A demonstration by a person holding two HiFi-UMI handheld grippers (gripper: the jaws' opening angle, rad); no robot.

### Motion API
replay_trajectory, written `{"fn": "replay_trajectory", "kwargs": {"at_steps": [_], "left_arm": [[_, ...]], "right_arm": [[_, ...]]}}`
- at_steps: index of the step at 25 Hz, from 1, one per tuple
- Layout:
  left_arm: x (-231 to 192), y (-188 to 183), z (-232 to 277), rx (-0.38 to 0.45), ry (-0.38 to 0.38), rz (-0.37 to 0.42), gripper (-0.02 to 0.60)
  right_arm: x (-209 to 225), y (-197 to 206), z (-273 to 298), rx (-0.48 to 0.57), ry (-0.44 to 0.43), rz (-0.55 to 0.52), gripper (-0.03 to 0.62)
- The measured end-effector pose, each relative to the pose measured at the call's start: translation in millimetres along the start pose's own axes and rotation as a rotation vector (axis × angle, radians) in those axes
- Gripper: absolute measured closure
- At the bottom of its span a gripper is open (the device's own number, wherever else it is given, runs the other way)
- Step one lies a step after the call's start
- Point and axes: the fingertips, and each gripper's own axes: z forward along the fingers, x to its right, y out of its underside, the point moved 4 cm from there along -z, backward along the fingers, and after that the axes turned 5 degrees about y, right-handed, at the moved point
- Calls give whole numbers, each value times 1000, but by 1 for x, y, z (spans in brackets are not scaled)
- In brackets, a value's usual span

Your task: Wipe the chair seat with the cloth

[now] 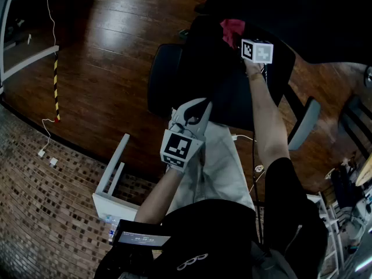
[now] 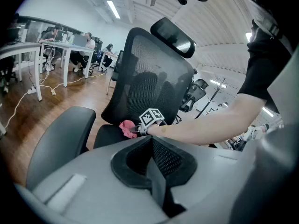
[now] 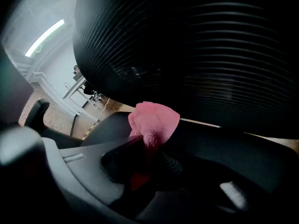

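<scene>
A black office chair stands in front of me, its seat [image 1: 224,89] dark below the mesh backrest [image 2: 149,85]. The pink cloth [image 1: 232,31] lies bunched at the back of the seat, against the backrest [image 3: 201,50]. My right gripper [image 1: 237,41] is shut on the cloth [image 3: 155,119], which pokes out past its jaws; the cloth [image 2: 127,127] shows beside that gripper's marker cube [image 2: 151,117]. My left gripper [image 1: 199,106] hovers at the seat's front edge, jaws shut with nothing between them [image 2: 151,143].
Padded armrests [image 1: 158,77] [image 1: 305,122] flank the seat. A white frame [image 1: 111,178] stands on the floor at my left, near loose cables [image 1: 47,156] and a yellow-black striped bar [image 1: 56,85]. Desks with seated people [image 2: 65,41] lie far behind the chair.
</scene>
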Motion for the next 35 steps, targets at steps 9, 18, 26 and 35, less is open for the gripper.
{"fn": "replay_trajectory", "kwargs": {"at_steps": [9,18,26,35], "left_arm": [[5,-1,4,-1,6,16,589],[2,6,-9,2,-10,15,589],[5,10,-16,7,-3,16,589],[-2,15,-29,10,-9,13,589]], "right_arm": [[109,32,-63,-19,184,-29,523],[181,50,-117,-70,412,-30,523],[192,55,-132,-94,549,7,523],[119,58,-82,-74,396,14,523]]}}
